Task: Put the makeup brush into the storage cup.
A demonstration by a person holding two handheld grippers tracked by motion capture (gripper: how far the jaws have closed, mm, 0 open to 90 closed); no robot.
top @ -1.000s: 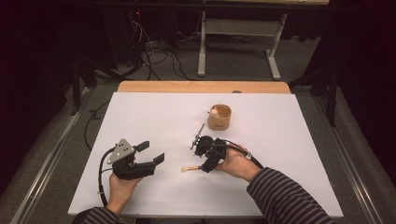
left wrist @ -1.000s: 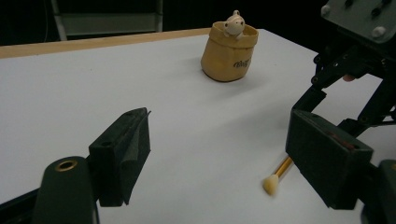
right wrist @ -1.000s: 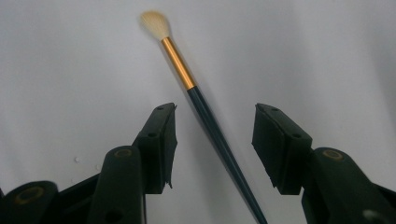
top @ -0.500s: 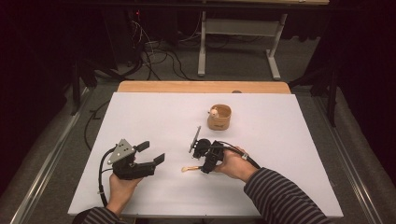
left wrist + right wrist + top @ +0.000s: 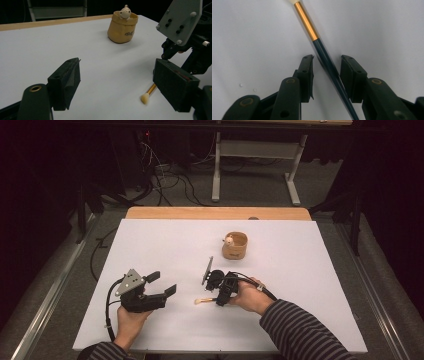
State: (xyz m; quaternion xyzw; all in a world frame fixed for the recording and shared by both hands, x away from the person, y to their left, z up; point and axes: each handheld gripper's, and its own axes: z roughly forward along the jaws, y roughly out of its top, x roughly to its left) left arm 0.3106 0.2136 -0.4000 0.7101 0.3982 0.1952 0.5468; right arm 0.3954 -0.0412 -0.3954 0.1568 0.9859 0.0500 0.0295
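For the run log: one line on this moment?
right hand-held gripper: closing around brush, not yet clamped | left hand-held gripper: open, idle | pouch: upright

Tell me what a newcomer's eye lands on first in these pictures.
First, the right gripper near the middle of the white table, its jaws just closing around a slim brush with a gold band and dark handle, not yet touching it. Next, the tan pot with a little figure peeking out, farther back. The left gripper hangs open and empty at the left.
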